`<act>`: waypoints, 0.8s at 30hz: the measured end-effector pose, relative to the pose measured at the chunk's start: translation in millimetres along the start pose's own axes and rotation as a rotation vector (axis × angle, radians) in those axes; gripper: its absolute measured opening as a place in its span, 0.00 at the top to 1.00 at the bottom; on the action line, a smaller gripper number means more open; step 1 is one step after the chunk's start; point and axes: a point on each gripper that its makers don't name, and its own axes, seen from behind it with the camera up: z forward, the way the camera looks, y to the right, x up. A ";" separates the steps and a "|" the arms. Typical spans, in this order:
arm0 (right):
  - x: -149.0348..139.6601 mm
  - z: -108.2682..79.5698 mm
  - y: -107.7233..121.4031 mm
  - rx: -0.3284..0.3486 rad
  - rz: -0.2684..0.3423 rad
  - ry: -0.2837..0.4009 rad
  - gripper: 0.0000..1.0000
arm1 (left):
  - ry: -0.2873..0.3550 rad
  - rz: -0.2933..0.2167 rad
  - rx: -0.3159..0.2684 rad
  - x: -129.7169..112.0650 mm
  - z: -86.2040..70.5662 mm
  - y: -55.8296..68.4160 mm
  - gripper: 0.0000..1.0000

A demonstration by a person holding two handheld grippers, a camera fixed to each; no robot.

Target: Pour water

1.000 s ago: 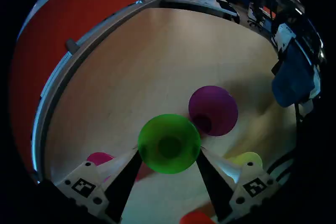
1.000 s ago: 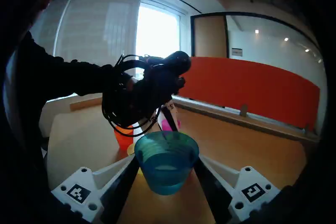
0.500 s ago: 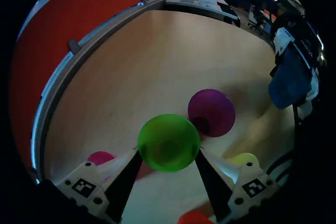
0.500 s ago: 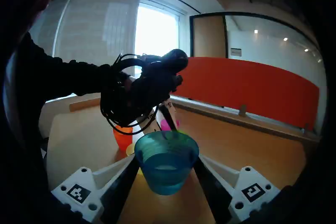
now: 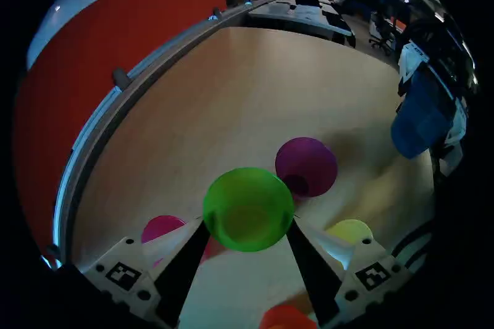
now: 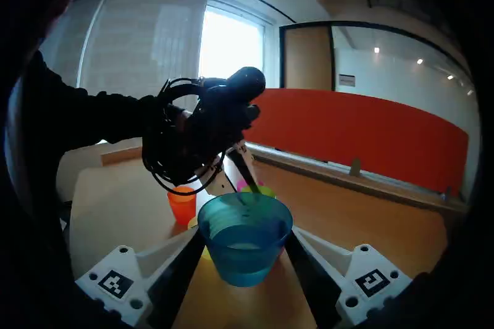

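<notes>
In the left gripper view my left gripper [image 5: 247, 223] is shut on a green cup [image 5: 248, 208], which I see from above over the wooden table [image 5: 247, 94]. A purple cup [image 5: 305, 165] stands just beyond it on the table. In the right gripper view my right gripper [image 6: 244, 233] is shut on a blue cup [image 6: 245, 249] that holds some water. Past its rim, a gloved hand [image 6: 210, 122] holds the other gripper pointing down, with the green cup [image 6: 260, 191] at its fingers.
A pink cup [image 5: 162, 228], a yellow cup [image 5: 349, 230] and an orange cup [image 5: 287, 316] stand near my left fingers; the orange cup [image 6: 182, 202] also shows beside the hand. A red partition [image 5: 92, 63] lines the table's far edge. A blue jacket [image 5: 420, 119] hangs off the table's right.
My left gripper has risen with the green cup, so the table cups look smaller. In the right gripper view the hand moved up and left, exposing the orange and green cups. The blue cup stayed put.
</notes>
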 end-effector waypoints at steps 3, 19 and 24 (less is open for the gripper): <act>2.6 -0.6 -0.2 -0.001 0.000 0.004 0.12 | 0.016 -0.001 0.013 2.4 -4.5 -2.2 0.16; 7.5 -2.6 -0.1 -0.008 -0.003 0.010 0.12 | 0.077 -0.016 0.057 12.4 -20.2 -13.2 0.17; 7.7 -3.3 0.6 -0.012 -0.004 0.011 0.12 | 0.114 -0.028 0.071 16.9 -26.6 -17.3 0.17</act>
